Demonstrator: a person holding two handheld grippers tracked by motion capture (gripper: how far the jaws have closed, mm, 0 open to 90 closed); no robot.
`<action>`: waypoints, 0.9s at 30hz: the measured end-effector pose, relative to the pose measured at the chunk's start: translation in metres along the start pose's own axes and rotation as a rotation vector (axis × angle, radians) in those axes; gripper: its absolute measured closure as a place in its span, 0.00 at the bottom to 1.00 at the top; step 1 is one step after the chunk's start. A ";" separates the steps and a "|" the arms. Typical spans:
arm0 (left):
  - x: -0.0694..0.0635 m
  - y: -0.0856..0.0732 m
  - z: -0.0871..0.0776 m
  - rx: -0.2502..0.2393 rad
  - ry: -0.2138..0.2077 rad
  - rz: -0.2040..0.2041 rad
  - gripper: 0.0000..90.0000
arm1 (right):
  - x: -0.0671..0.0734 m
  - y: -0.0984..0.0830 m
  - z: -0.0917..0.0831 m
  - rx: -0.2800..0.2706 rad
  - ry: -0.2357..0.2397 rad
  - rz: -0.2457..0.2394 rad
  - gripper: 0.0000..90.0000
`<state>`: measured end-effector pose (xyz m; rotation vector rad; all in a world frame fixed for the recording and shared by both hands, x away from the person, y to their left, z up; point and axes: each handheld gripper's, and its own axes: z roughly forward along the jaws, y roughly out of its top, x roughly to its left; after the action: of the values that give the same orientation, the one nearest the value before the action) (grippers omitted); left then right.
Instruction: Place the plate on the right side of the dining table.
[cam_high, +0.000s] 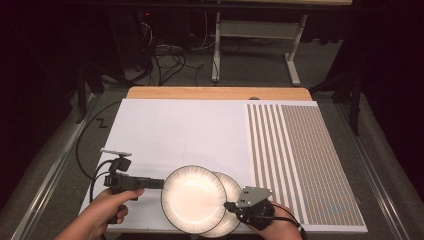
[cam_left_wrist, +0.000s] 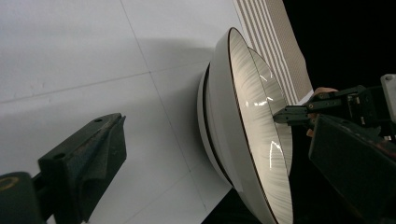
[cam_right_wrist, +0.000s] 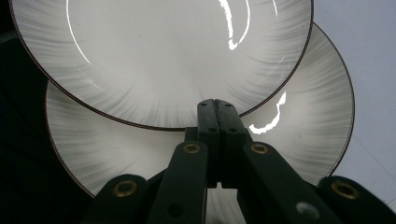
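Two white plates with grey streaks and dark rims lie at the near edge of the white board (cam_high: 175, 130). The top plate (cam_high: 194, 199) overlaps the lower plate (cam_high: 231, 186) to its right. My left gripper (cam_high: 161, 183) lies on its side at the top plate's left rim. In the left gripper view its jaws (cam_left_wrist: 219, 123) stand wide apart, one near the board, one above the top plate (cam_left_wrist: 243, 107), with the rim between them and not pinched. My right gripper (cam_high: 227, 205) is shut with nothing in it, its tip (cam_right_wrist: 217, 103) over the lower plate (cam_right_wrist: 303, 116) at the top plate's (cam_right_wrist: 163, 51) near edge.
A brown-and-white striped mat (cam_high: 300, 150) covers the board's right third. The board lies on a wooden table (cam_high: 215, 93). Beyond it are a dark floor with cables (cam_high: 165, 55) and a white desk frame (cam_high: 255, 30). The plates reach the board's near edge.
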<state>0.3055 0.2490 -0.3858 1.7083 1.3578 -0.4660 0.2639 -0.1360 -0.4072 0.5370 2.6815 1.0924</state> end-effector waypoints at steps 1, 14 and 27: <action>0.000 0.000 0.000 0.006 0.001 -0.006 0.09 | 0.000 0.000 0.000 0.000 0.000 0.000 1.00; 0.003 0.000 0.004 0.067 -0.074 -0.107 0.23 | 0.000 0.000 0.000 0.000 0.000 -0.002 1.00; -0.005 -0.004 0.023 0.137 -0.061 -0.120 0.35 | 0.000 0.000 0.000 0.000 0.000 -0.003 1.00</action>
<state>0.3048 0.2274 -0.3959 1.7134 1.4174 -0.6874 0.2639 -0.1360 -0.4072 0.5328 2.6815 1.0926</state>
